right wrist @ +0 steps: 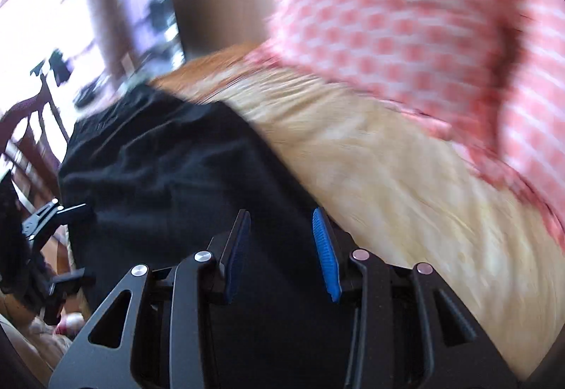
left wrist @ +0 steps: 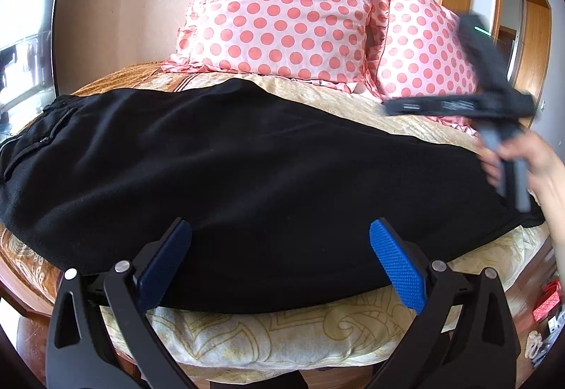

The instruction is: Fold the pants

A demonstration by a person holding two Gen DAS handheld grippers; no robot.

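Pants (left wrist: 226, 177) lie flat across the bed (left wrist: 268, 329), spanning the frame's middle from left edge to right in the left wrist view, waistband at left. My left gripper (left wrist: 280, 265) sits at the bottom centre, jaws wide apart, over the near edge of the pants, gripping nothing. My right gripper (right wrist: 281, 253) has jaws partly apart with black fabric showing between and below them; can't tell if the pads (right wrist: 326, 256) touch it. The right wrist view is motion-blurred. In the left view the right gripper's body shows at the right edge, blurred, with my right hand (left wrist: 533, 170) on its handle over the end of the pants. Two pink polka-dot pillows (left wrist: 286, 7) stand at the top of the frame, behind the pants.
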